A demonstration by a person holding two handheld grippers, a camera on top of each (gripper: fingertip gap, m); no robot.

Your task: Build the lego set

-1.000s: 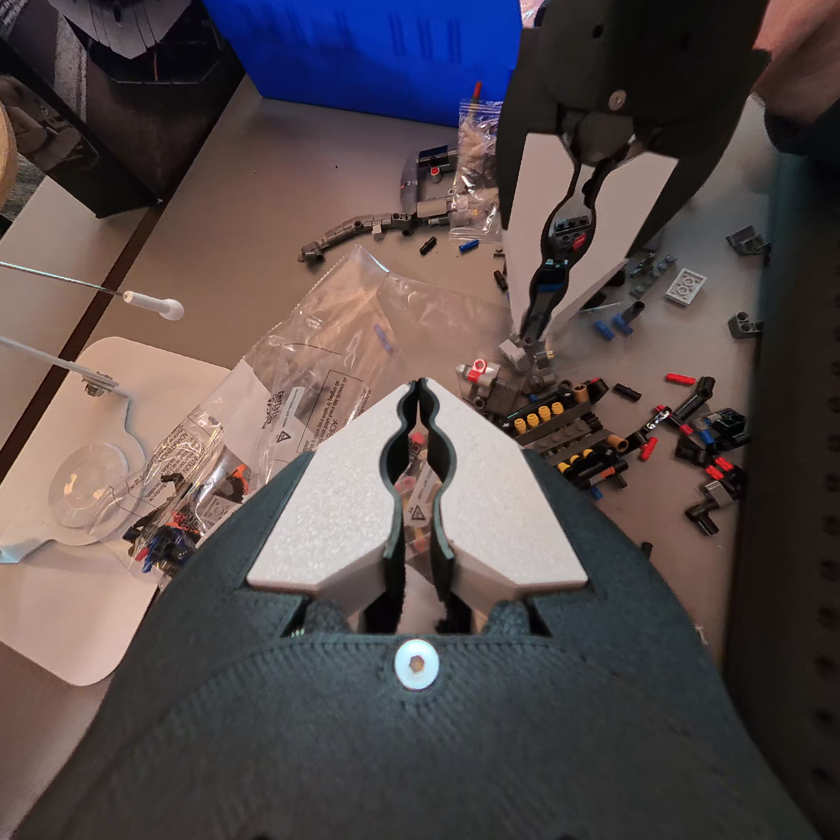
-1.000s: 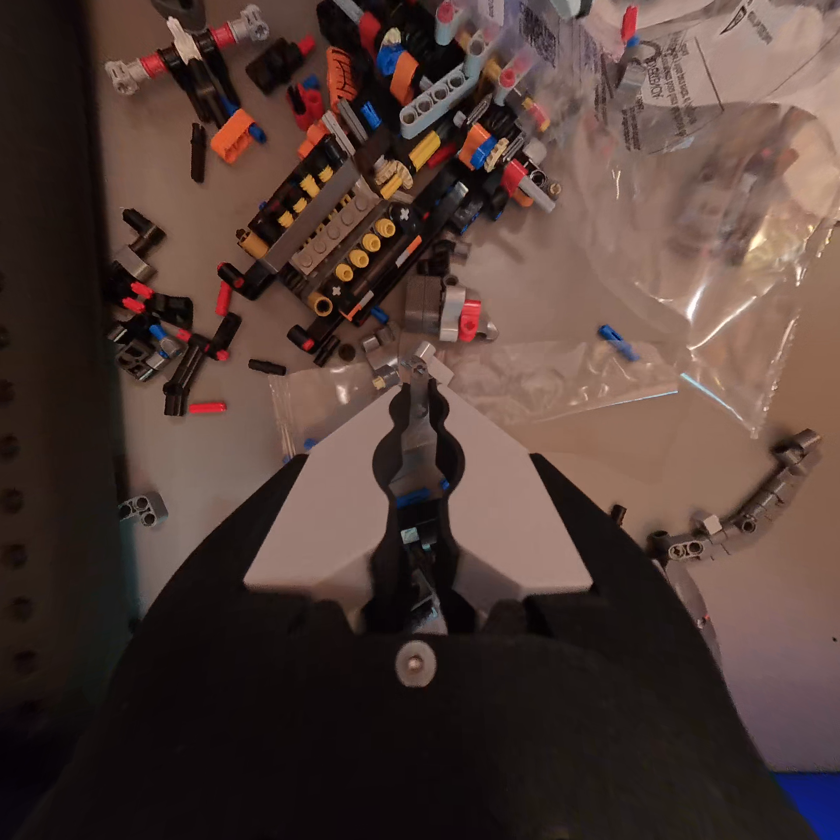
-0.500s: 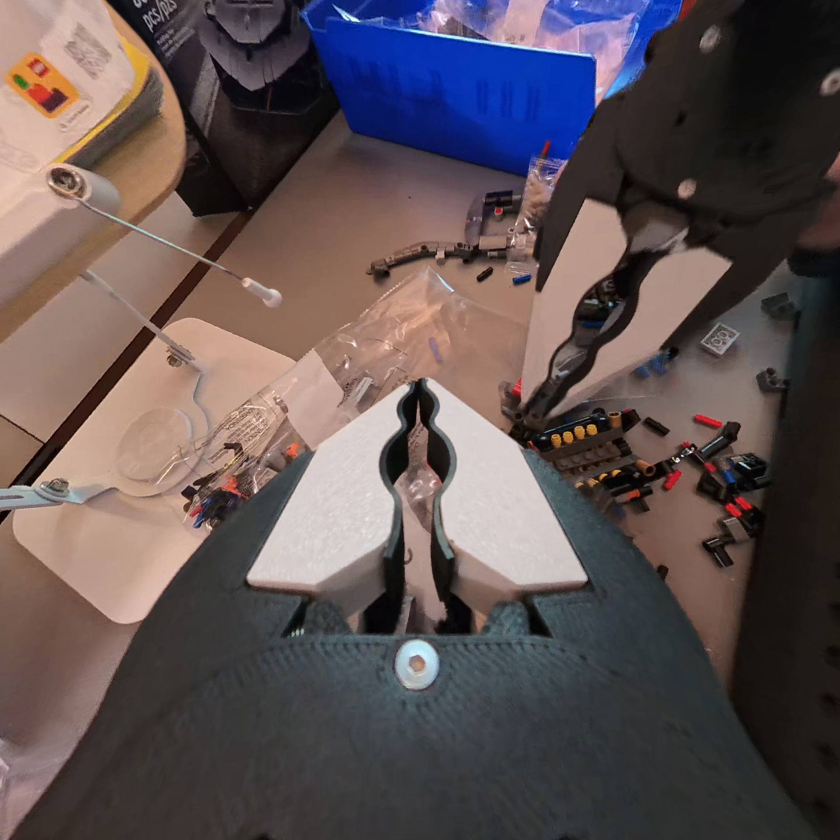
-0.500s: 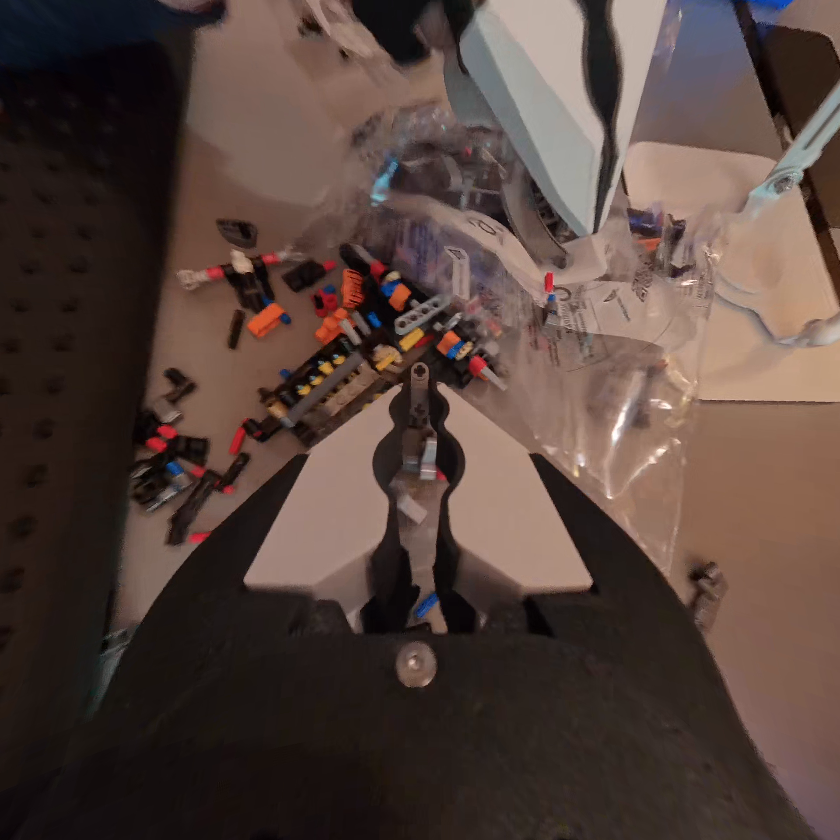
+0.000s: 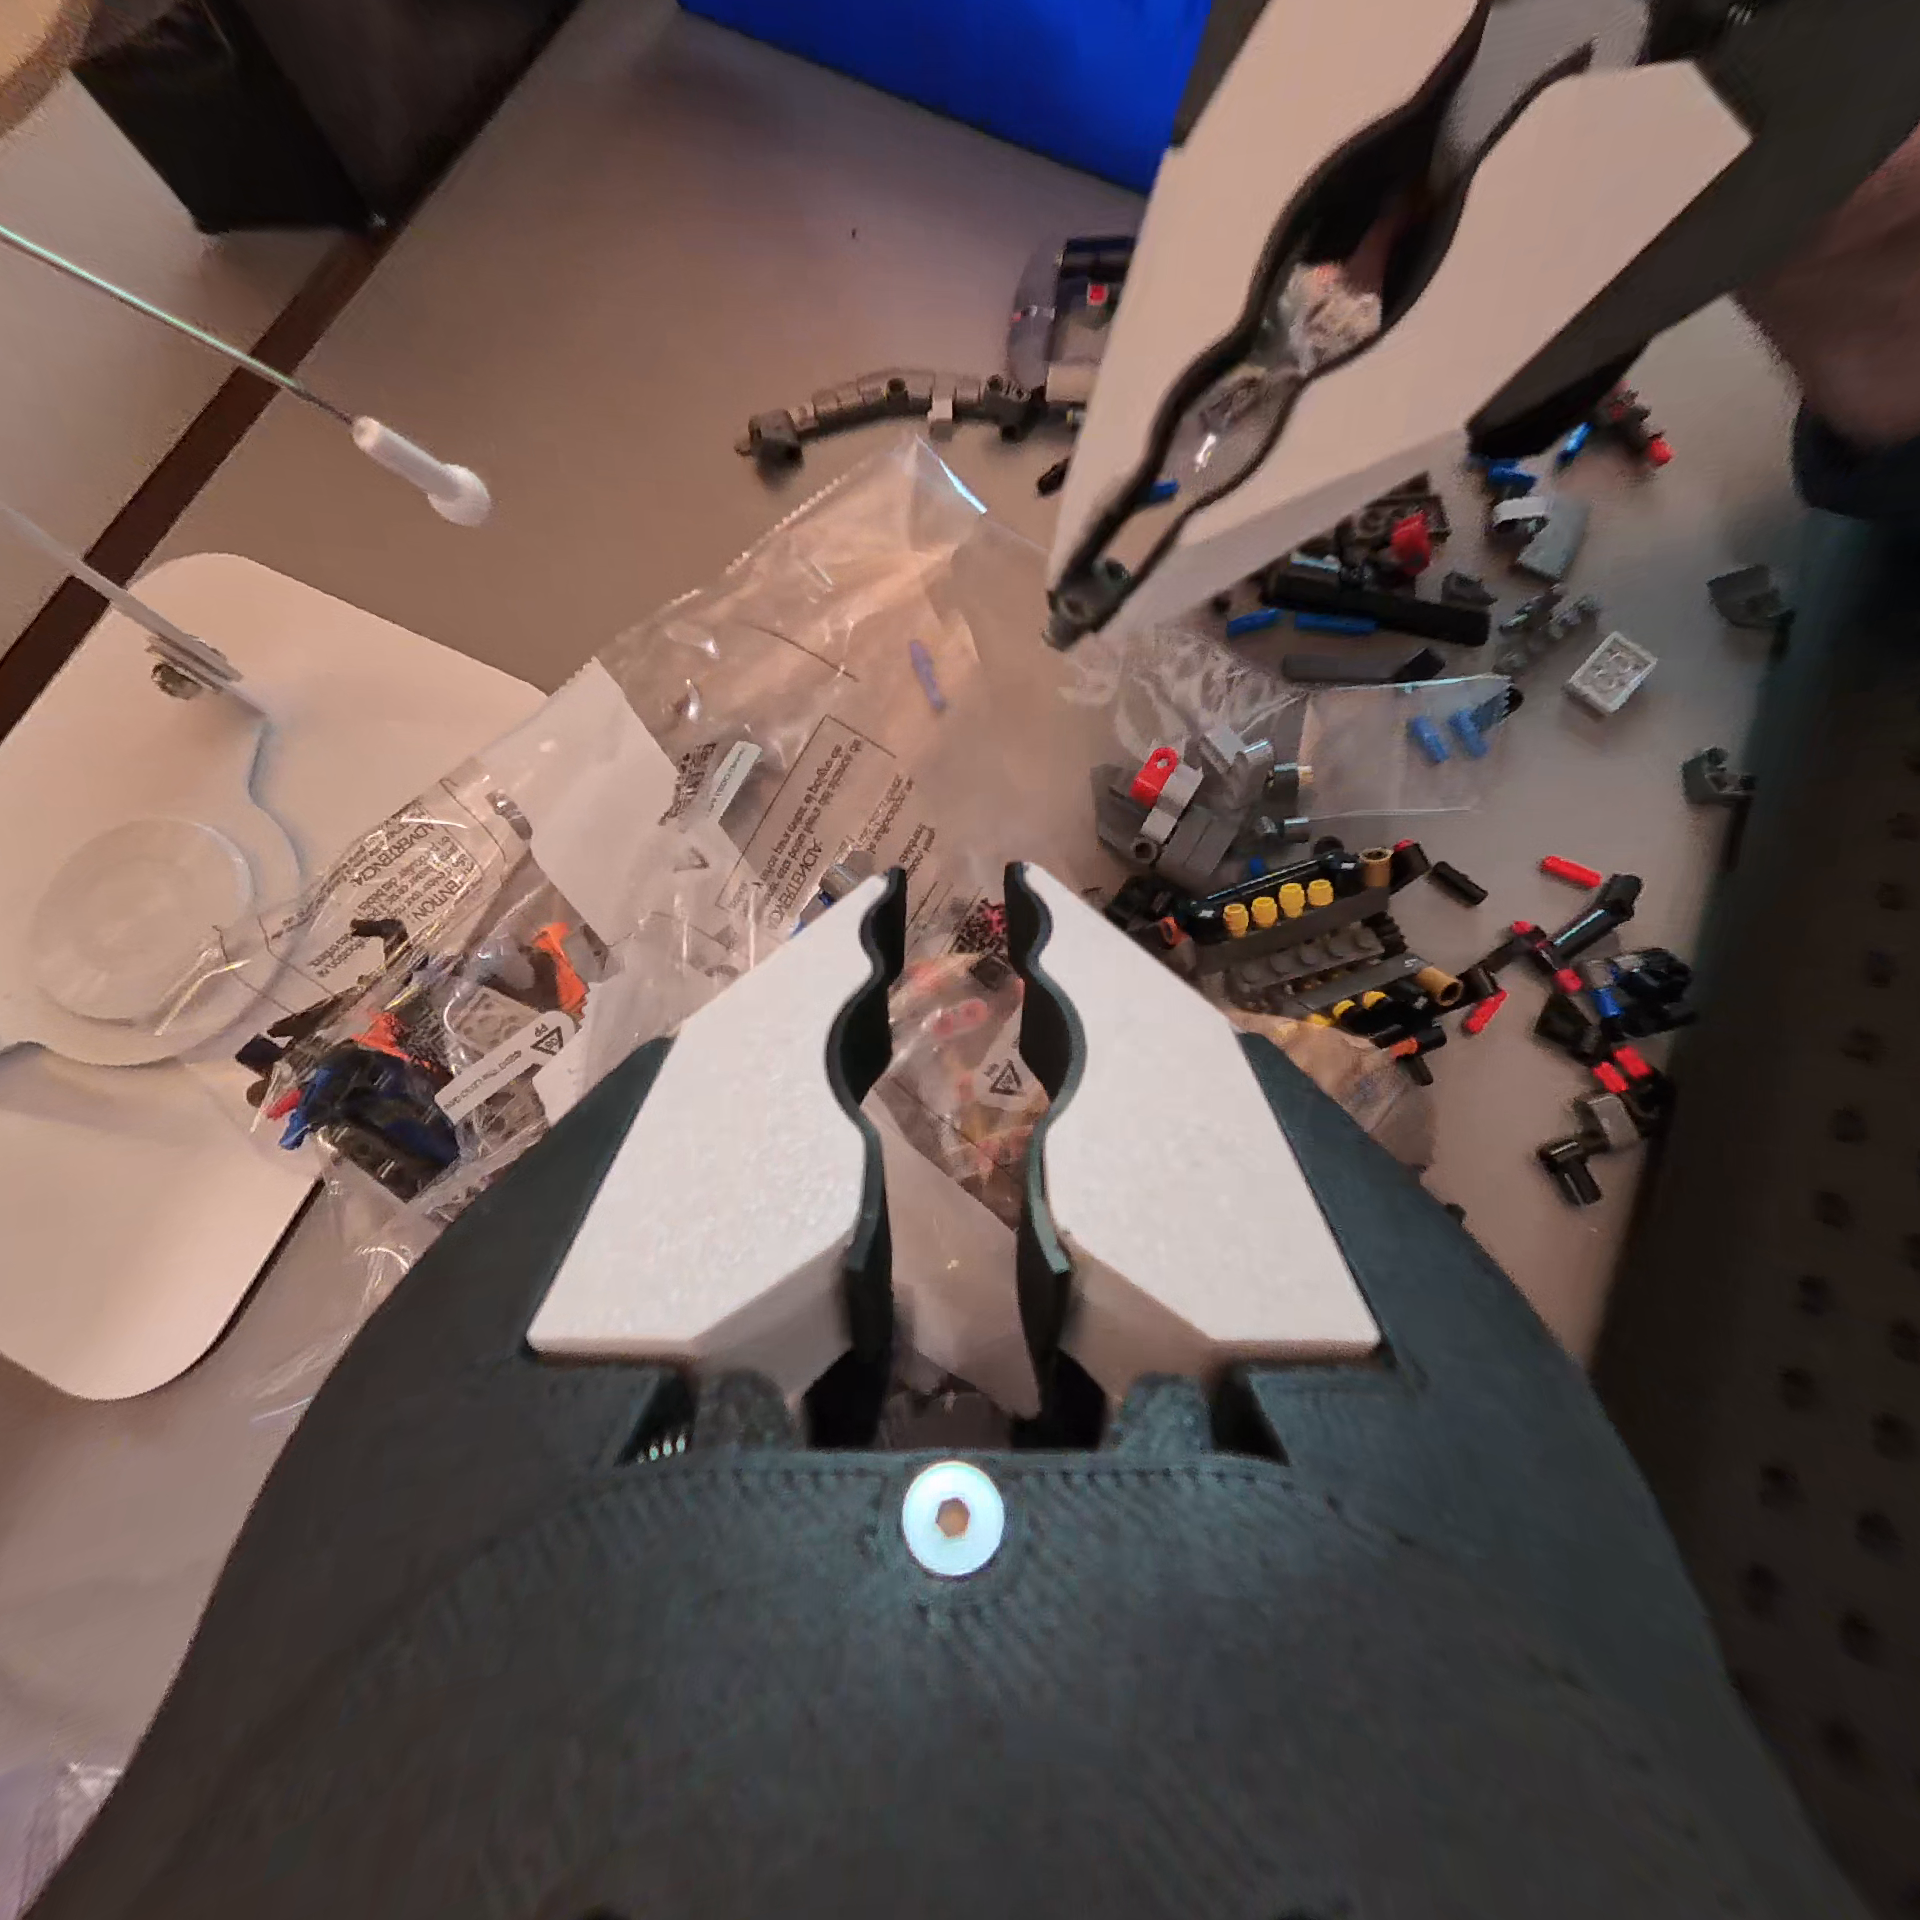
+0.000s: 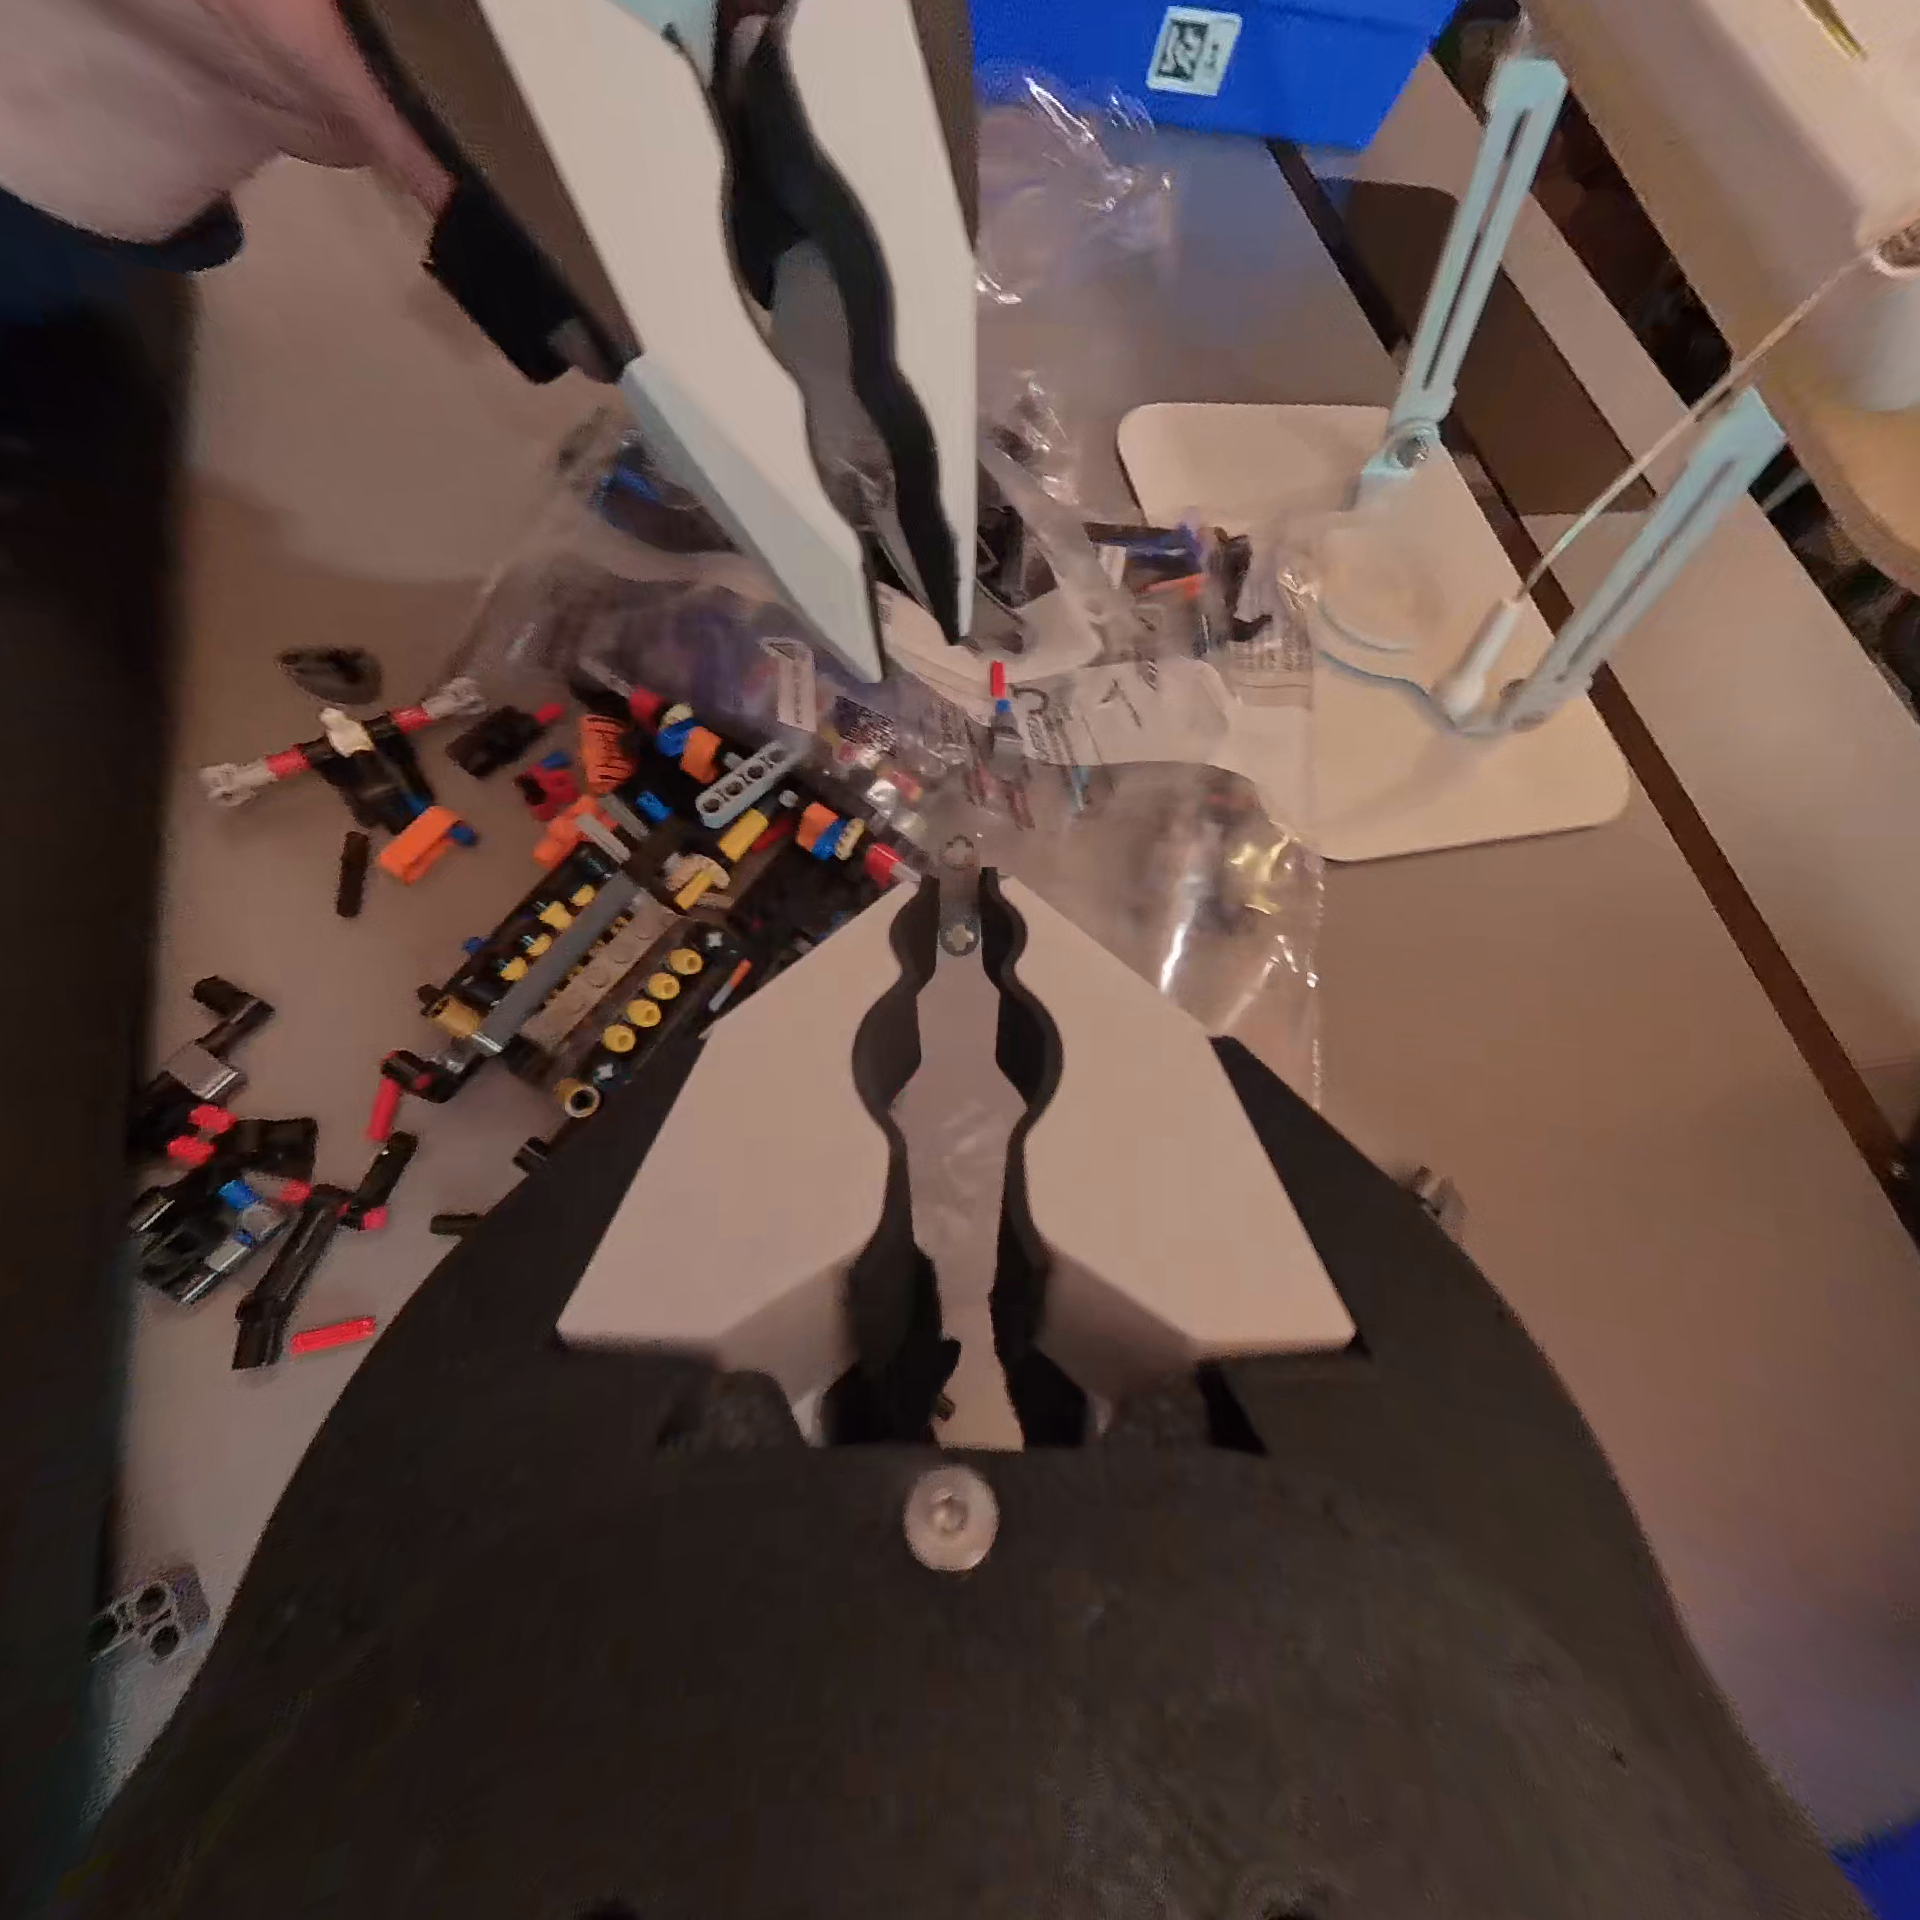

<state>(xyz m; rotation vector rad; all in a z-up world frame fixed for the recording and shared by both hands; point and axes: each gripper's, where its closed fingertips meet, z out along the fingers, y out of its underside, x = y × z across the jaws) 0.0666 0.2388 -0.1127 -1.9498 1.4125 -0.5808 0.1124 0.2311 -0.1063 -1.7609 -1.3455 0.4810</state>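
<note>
My left gripper (image 5: pixel 954 881) is open and empty, its jaws apart just above clear plastic bags of pieces (image 5: pixel 727 790). It also shows in the right wrist view (image 6: pixel 914 644), pointing down at the bags (image 6: pixel 1091 727). My right gripper (image 6: pixel 958 883) is shut on a thin grey lego beam (image 6: pixel 961 904) that sticks out past its tips. In the left wrist view it hangs in the air at upper right (image 5: pixel 1075 608). A partly built black and grey assembly with yellow pins (image 5: pixel 1299 935) (image 6: pixel 592 966) lies on the table between the two grippers.
Loose small pieces (image 5: pixel 1590 987) (image 6: pixel 229 1195) lie beside a dark perforated mat (image 5: pixel 1818 1143). A grey curved chain of links (image 5: pixel 883 400) lies farther back. A blue bin (image 5: pixel 987 83) stands at the back. A white stand base with a lens (image 5: pixel 156 935) (image 6: pixel 1455 623) is under the bags' edge. There is about 5 cm between the tips of the two grippers.
My left gripper has opened from shut. My right gripper has risen off the table with the grey beam and swung over toward the bags.
</note>
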